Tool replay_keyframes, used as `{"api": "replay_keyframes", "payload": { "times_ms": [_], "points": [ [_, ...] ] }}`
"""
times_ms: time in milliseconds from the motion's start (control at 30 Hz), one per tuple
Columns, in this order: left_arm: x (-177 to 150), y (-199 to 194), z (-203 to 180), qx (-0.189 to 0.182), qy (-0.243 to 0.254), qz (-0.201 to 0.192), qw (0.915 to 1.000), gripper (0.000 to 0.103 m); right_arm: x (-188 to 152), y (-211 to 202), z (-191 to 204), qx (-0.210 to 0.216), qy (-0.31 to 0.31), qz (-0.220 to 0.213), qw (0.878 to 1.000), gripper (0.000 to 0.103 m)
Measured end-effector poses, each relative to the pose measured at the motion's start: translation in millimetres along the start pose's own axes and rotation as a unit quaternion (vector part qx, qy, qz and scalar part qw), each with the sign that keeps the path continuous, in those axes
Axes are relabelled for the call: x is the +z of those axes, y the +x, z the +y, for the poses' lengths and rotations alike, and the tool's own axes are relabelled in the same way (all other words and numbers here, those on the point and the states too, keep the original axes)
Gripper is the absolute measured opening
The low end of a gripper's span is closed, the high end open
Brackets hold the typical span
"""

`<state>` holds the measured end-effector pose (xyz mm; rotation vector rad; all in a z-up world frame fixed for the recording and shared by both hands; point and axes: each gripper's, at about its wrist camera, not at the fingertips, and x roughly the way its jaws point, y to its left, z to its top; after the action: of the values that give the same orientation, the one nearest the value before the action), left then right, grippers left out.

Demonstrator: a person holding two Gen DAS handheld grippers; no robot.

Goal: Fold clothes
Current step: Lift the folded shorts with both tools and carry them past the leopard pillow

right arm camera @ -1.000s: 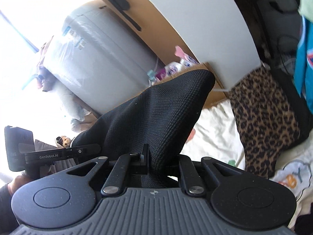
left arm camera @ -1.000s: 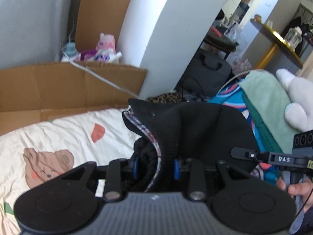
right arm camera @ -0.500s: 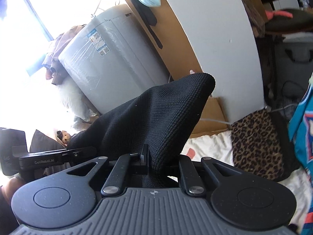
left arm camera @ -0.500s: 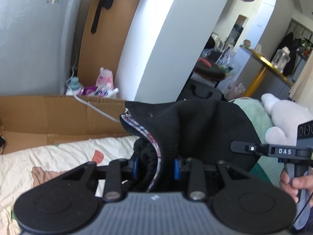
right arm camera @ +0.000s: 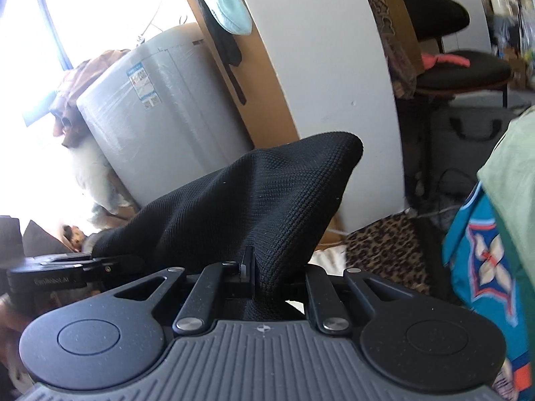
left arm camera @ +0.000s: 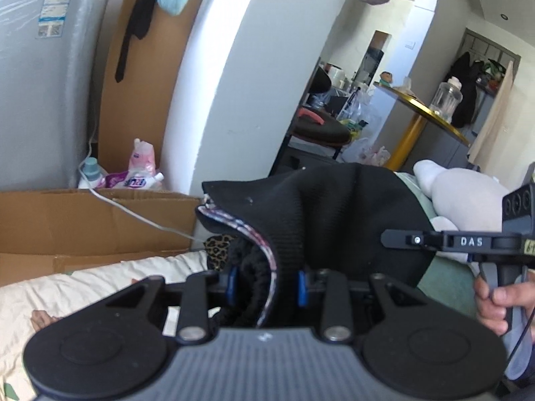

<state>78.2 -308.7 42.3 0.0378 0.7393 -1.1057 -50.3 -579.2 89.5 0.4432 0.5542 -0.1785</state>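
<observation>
- Left hand-held gripper (left arm camera: 267,284): blue-padded fingers (left arm camera: 232,284) part-way apart, clamped on a thick bunched fold of the black knitted garment (left arm camera: 334,214). Fabric fills the gap between the pads.
- Garment edge at this grip shows a patterned pink-and-white lining (left arm camera: 254,237), curling down between the fingers.
- Right hand-held gripper (right arm camera: 252,267): jaws nearly together, pinched on a thin layer of the same black knitted garment (right arm camera: 254,200); cloth rises from the pinch in a tented peak up and to the right.
- Garment is held off the bed, spanning between the two grippers; in the left wrist view the right hand-held gripper (left arm camera: 444,242) appears at the right edge, lettered "DAS", with the person's hand (left arm camera: 498,304) on its handle.
- In the right wrist view the left hand-held gripper (right arm camera: 60,270) shows at the left edge, the black cloth reaching to it.
- Below the garment: cream bedsheet with printed figures (left arm camera: 100,280); a leopard-print cloth (right arm camera: 388,247) lies on it beyond the garment.
- Behind the bed: flat brown cardboard sheet (left arm camera: 83,224), white cable (left arm camera: 133,212) across it, white curved wall panel (left arm camera: 234,67), grey plastic-wrapped cylinder (right arm camera: 160,123).
- Right side: white plush toy (left arm camera: 464,197), teal patterned cloth (right arm camera: 481,257), pale green cloth (right arm camera: 511,167).
</observation>
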Motion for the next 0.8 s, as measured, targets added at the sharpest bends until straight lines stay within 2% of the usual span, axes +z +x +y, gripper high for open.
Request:
{"api": "replay_keyframes", "payload": {
  "times_ms": [233, 467, 633, 800],
  "points": [
    [-7, 46, -16, 0.007, 0.018, 0.007, 0.9998, 0.035, 0, 19, -10, -0.039, -0.04, -0.014, 0.998, 0.009],
    [-11, 91, -13, 0.002, 0.026, 0.015, 0.9995, 0.035, -19, 47, -37, -0.068, -0.036, -0.025, 0.997, 0.009],
    [-30, 119, -18, 0.013, 0.041, 0.02, 0.9989, 0.035, -38, 70, -67, -0.078, -0.018, -0.013, 0.997, 0.009],
    [-55, 145, -24, -0.001, 0.036, 0.02, 0.9992, 0.035, -57, 85, -93, -0.097, -0.03, -0.014, 0.995, 0.009]
  ]
}}
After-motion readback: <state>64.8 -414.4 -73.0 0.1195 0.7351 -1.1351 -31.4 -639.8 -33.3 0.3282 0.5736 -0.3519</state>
